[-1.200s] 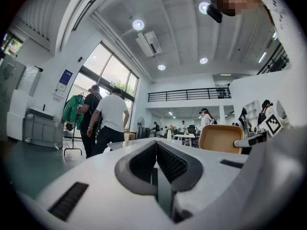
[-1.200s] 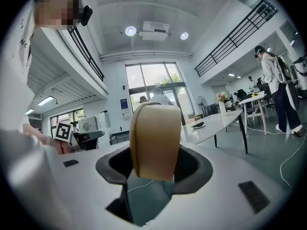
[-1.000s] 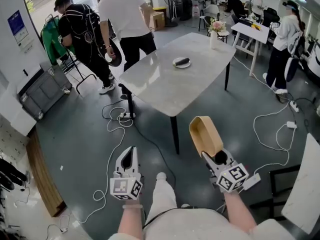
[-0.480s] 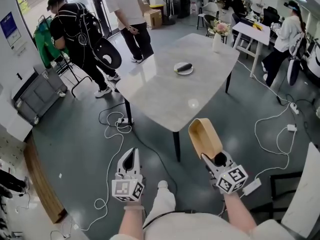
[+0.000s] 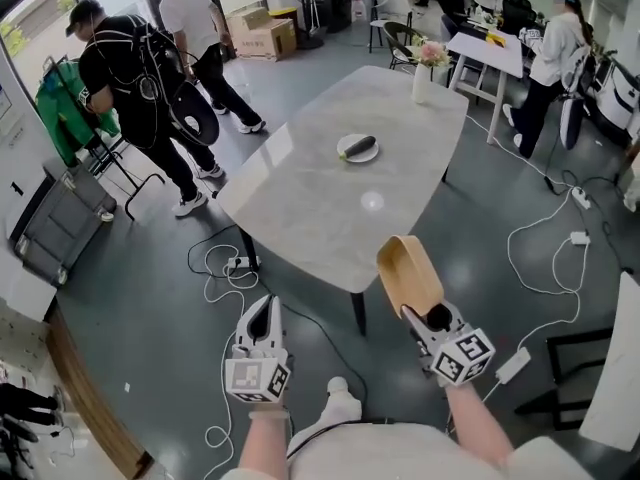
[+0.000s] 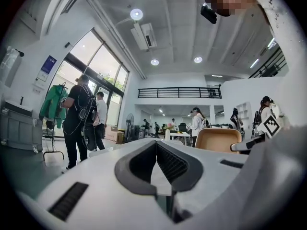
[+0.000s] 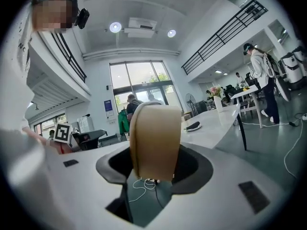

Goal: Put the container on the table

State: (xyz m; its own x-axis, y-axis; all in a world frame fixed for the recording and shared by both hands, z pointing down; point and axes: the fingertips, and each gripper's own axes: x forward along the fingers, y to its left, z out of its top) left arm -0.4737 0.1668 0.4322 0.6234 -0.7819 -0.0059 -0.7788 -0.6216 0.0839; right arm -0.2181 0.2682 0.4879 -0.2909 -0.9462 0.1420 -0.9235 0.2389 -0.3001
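Note:
A tan, oval container (image 5: 408,271) stands on edge in front of me, just short of the near edge of the grey marble table (image 5: 300,203). My right gripper (image 5: 424,315) is shut on its lower rim, and the right gripper view shows the container (image 7: 156,138) filling the gap between the jaws of that gripper (image 7: 155,170). My left gripper (image 5: 262,306) hangs over the floor to the left, shut with nothing in it. In the left gripper view its pads (image 6: 156,145) meet, and the container (image 6: 217,140) shows to the right.
A white plate with a dark object (image 5: 358,148) lies mid-table, and a vase of flowers (image 5: 422,71) stands at the far end. Cables (image 5: 225,263) trail across the floor by the table leg (image 5: 357,311). People (image 5: 140,88) stand at the back left and another person (image 5: 548,63) at the back right.
Both grippers and the held container have come closer to the table's near edge. The people at the back left have walked further away.

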